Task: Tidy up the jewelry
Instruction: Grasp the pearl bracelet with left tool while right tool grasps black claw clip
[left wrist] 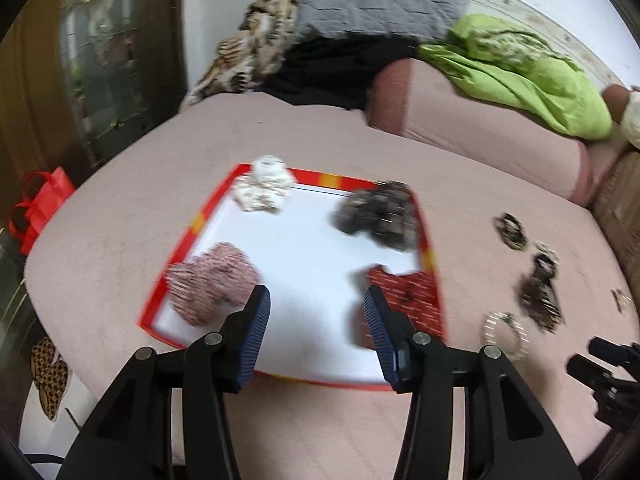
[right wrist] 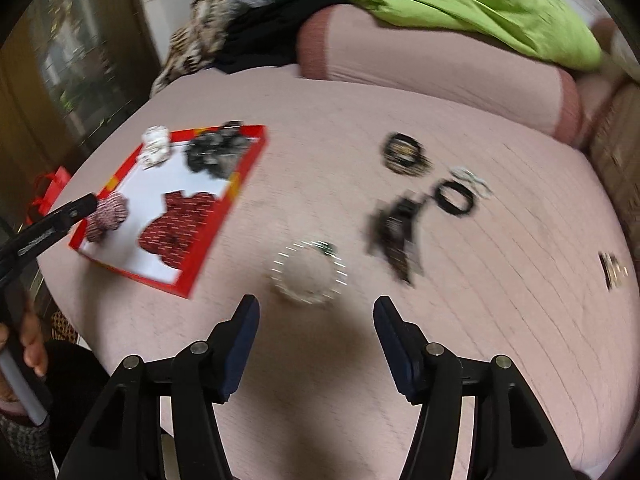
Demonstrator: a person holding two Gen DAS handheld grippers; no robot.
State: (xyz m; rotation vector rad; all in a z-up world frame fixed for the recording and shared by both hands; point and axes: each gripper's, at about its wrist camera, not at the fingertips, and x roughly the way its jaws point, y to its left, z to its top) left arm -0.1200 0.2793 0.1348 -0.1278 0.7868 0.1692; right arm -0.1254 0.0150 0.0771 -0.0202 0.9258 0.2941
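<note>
A red-rimmed tray (left wrist: 192,232) with a white floor lies on the pink bed. It holds a white bangle heap (left wrist: 264,188), dark bangles (left wrist: 378,214), pink striped bangles (left wrist: 212,280) and a red patterned piece (left wrist: 404,292). My left gripper (left wrist: 316,304) hangs open over the tray's near side with nothing between its fingers. My right gripper (right wrist: 316,312) is open above the bare bed, just short of a silvery bangle (right wrist: 308,274). Beyond it lie a dark jewelry pile (right wrist: 394,232), a black ring (right wrist: 454,198) and dark-gold bangles (right wrist: 404,154).
A small gold piece (right wrist: 614,270) lies far right. Cushions, a green cloth (right wrist: 480,12) and a grey blanket line the back of the bed. A red bag (left wrist: 40,204) stands off the left edge. A hand (right wrist: 32,344) grips the left tool's handle.
</note>
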